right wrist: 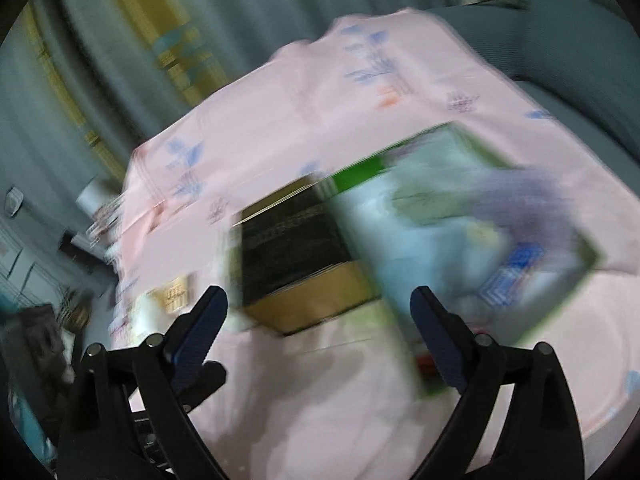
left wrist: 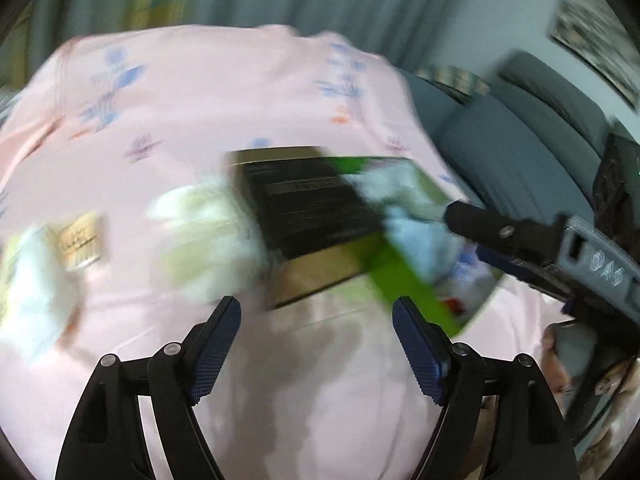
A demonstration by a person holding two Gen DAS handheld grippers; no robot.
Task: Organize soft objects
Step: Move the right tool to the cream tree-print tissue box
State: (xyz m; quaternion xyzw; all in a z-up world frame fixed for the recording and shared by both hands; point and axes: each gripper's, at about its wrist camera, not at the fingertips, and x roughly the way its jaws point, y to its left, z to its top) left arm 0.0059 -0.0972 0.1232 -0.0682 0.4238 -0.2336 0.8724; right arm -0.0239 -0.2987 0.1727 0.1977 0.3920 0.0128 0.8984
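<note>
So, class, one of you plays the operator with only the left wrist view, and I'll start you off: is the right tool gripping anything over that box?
Observer: No. From the right wrist view, the right tool is open and nothing sits between its fingers.
Operator: What lies ahead of it that I can't make out?
Observer: A blurred purple soft thing lies in the green box, toward its right side.
Operator: Anything else near it?
Observer: A blue-and-white patterned item lies just in front of the purple one. It is too blurred to identify.
</note>
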